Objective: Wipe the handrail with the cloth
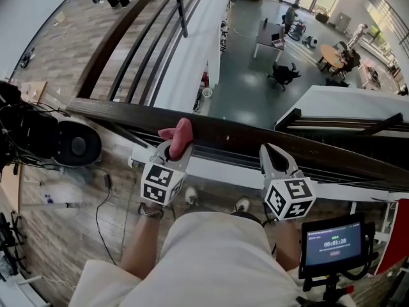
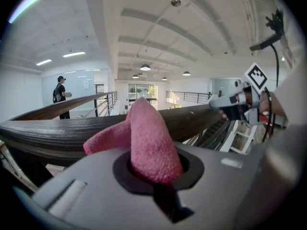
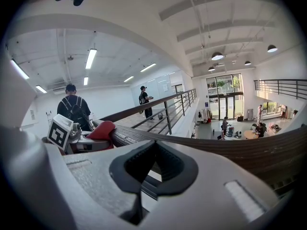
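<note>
A dark wooden handrail [image 1: 230, 136] runs across the head view from left to lower right. My left gripper [image 1: 175, 148] is shut on a pink cloth [image 1: 181, 133], which rests against the top of the rail. In the left gripper view the cloth [image 2: 146, 138] bulges up through the jaws' opening, with the handrail [image 2: 48, 131] just behind it. My right gripper [image 1: 273, 153] sits further right along the rail, jaws together and holding nothing. In the right gripper view the jaws' opening [image 3: 153, 169] is empty, the handrail [image 3: 240, 150] lies just beyond, and the cloth [image 3: 101, 129] shows at the left.
Beyond the rail is a drop to a lower floor [image 1: 268, 56] with desks and people. A second railing [image 1: 121, 34] leads away at the upper left. Black equipment [image 1: 70, 142] stands at the left, and a small screen [image 1: 333, 243] at the lower right. People [image 3: 72, 109] stand on the walkway.
</note>
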`<state>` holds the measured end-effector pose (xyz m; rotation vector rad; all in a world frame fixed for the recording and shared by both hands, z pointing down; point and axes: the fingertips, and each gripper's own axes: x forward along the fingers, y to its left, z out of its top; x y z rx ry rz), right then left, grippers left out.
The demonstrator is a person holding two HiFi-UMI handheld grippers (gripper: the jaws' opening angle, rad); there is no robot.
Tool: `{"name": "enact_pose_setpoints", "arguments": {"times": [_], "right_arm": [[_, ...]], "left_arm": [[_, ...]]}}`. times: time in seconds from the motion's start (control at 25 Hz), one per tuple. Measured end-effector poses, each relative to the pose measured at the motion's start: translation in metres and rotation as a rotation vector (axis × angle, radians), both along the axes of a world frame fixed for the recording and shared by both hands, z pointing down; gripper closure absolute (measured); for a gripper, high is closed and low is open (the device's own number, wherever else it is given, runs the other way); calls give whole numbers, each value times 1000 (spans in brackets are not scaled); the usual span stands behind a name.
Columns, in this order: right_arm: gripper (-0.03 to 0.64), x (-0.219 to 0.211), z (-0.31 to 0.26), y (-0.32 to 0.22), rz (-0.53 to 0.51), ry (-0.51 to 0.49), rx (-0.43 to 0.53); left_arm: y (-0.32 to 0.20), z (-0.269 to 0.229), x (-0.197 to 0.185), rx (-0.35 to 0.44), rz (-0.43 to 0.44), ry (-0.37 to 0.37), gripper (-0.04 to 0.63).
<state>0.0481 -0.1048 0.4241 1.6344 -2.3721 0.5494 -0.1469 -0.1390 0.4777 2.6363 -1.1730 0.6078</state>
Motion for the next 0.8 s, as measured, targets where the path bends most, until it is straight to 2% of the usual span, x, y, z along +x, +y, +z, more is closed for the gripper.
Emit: {"name": "enact_pose_setpoints", "arguments": {"times": [0.24,0.8], "right_arm": [[614,-1,1,1,-4,2,-1],[614,8,2,3,-3,-3,-3]], "left_arm": [[1,1,0,-9,-1,14,561],[9,0,29,-9,26,43,561]]}}
